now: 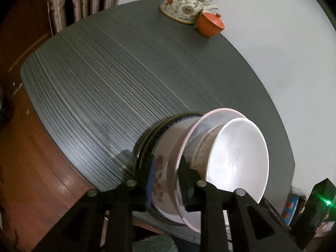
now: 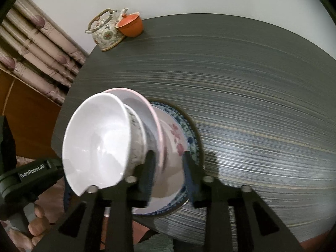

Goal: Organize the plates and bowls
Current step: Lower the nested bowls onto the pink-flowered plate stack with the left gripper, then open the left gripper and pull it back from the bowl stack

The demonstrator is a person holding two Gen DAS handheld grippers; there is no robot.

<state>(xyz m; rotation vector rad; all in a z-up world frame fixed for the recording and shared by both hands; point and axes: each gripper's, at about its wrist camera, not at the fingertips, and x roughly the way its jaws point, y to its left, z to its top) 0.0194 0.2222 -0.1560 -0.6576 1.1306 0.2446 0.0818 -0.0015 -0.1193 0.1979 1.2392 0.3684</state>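
With both tools spread loose about the rims, left tool (image 1: 166, 183) and right tool (image 2: 169, 181), the stack (image 2: 134, 147) sits at the bench (image 1: 105, 79) edge, where a nudge could topple the top bowl (image 1: 237, 159).

Bowls (image 2: 94, 142) nested on plates (image 2: 178, 147) at table's (image 2: 252, 105) near edge, teapot (image 2: 105, 33) far behind

Glossy white bowl (image 1: 237, 157), matt streaked table (image 1: 126, 84)
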